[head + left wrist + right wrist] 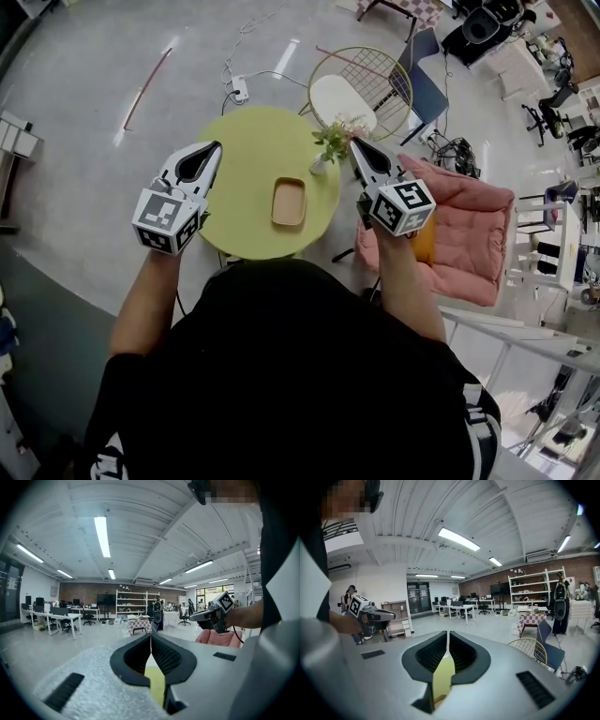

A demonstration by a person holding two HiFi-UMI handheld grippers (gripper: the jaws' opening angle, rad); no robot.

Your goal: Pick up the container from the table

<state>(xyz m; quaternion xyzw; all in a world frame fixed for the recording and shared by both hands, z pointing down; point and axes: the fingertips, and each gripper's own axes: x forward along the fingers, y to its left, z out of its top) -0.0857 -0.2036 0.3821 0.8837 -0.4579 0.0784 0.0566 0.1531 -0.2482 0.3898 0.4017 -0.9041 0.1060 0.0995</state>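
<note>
Round yellow-green table [246, 220]: stands on the grey floor, directly ahead of and below the person.
Shallow tan rectangular container with rounded corners [289, 202]: lies flat on the table, a little right of centre. Neither gripper touches it. It is possibly wood or plastic, but the height of the view leaves that unsure.
Small white vase of green sprigs [330, 146]: upright near the table's far right edge, beyond the container and apart from it.
White two-jaw left gripper with marker cube [216, 147] [151, 636]: held in the air over the table's left edge, pointing away from the person. Its jaws are closed tip to tip with nothing between them.
Matching right gripper [354, 142] [448, 633]: held in the air over the table's right edge, its tip close to the vase in the head view. Its jaws are pressed together and empty.
Gold wire chair with white round seat [343, 98]: on the floor just beyond the table.
Pink quilted cushion seat [464, 234]: on the floor to the right of the table.
</note>
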